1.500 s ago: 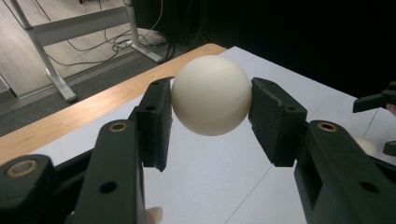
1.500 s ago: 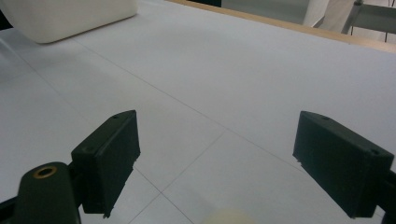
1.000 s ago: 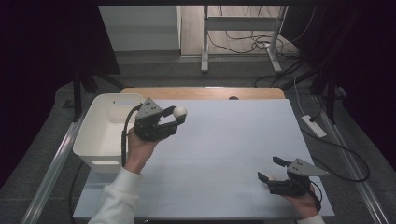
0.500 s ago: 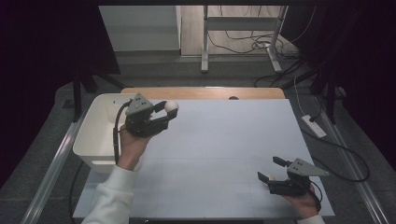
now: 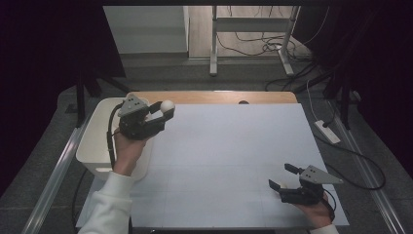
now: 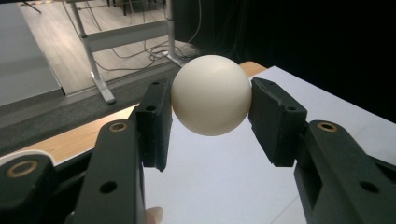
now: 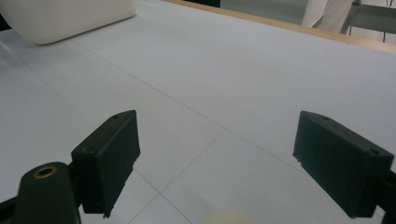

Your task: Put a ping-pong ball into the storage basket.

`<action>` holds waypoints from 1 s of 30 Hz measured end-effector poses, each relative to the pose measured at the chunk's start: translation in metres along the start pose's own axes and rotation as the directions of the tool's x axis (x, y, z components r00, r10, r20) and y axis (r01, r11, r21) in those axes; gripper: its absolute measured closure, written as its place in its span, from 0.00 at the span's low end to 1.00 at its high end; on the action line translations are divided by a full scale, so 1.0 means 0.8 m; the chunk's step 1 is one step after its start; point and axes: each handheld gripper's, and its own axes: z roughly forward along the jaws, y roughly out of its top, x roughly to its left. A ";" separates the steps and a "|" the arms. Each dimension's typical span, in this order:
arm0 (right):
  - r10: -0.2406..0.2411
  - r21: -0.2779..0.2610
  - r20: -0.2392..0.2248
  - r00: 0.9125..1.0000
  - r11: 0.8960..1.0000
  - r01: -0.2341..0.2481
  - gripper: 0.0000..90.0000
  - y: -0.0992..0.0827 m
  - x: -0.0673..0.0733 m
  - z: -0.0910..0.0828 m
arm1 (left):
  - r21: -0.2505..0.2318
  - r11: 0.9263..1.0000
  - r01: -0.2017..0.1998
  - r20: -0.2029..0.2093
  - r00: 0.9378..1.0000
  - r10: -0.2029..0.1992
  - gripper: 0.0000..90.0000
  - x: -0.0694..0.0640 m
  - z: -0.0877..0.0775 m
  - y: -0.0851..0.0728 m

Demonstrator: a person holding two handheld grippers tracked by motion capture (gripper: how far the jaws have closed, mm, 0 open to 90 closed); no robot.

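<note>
The left gripper (image 5: 163, 111) clamps a white ball (image 5: 167, 106) between its pads, beside the white bin (image 5: 100, 127); the right gripper (image 5: 285, 176), near right, gapes wide, empty

My left gripper (image 5: 163, 111) sits upper left of the high view, raised, jaws pointing toward frame right. In the left gripper view both pads (image 6: 154, 122) press in from either side, clamped tight on what sits between them. My left hand (image 5: 129, 146) grips the body from below, white sleeve running down to the bottom edge, cable looping off the back. My right gripper (image 5: 282, 176) sits lower right of the high view, low, jaws pointing up-left and spread wide. In the right gripper view (image 7: 215, 168) the pads stand well apart with nothing between. My right hand (image 5: 316, 212) holds it near the bottom edge.
</note>
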 end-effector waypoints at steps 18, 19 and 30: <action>-0.002 -0.005 0.005 1.000 1.000 0.002 0.16 0.000 0.000 -0.001 | -0.001 0.999 0.033 -0.076 0.997 -0.033 0.56 0.031 -0.017 -0.003; -0.003 -0.005 0.005 1.000 1.000 0.003 0.16 0.000 0.000 -0.001 | -0.003 0.999 0.037 -0.082 0.996 -0.037 0.56 0.033 -0.018 -0.003; -0.006 -0.004 0.003 1.000 1.000 0.006 0.16 0.001 0.001 -0.001 | -0.005 0.998 0.067 -0.125 0.990 -0.067 0.56 0.051 -0.027 -0.010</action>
